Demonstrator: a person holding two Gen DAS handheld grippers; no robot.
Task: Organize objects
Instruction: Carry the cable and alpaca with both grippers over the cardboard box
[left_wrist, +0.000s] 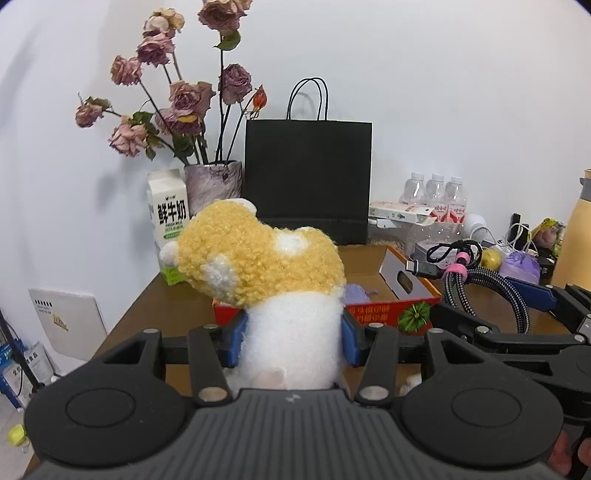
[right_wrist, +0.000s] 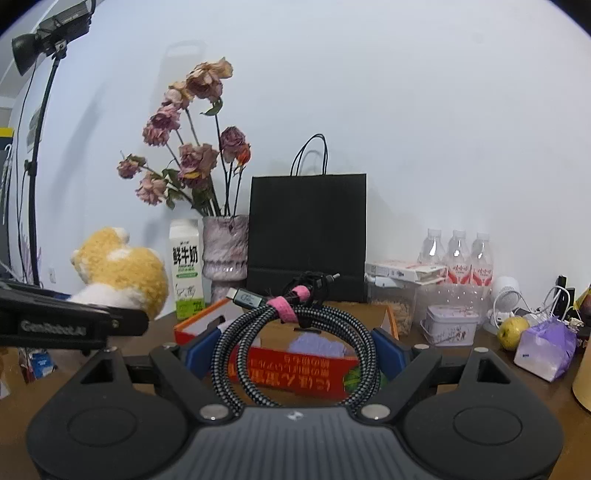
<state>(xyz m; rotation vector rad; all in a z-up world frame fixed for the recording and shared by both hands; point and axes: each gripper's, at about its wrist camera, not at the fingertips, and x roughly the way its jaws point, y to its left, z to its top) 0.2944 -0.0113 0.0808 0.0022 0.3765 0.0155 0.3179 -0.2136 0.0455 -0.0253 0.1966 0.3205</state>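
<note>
Holding both loads above the table, you have your left gripper (left_wrist: 293, 341) clamped on the white body of the plush toy (left_wrist: 266, 266), its yellow head tipped up and away from the jaws, while your right gripper (right_wrist: 291, 347) is closed wide across the coiled braided cable (right_wrist: 295, 332), the coil standing upright between the pads. Ahead and below both sits the open red box (right_wrist: 295, 369), directly under the cable, so your right hand looks nearer to it.
</note>
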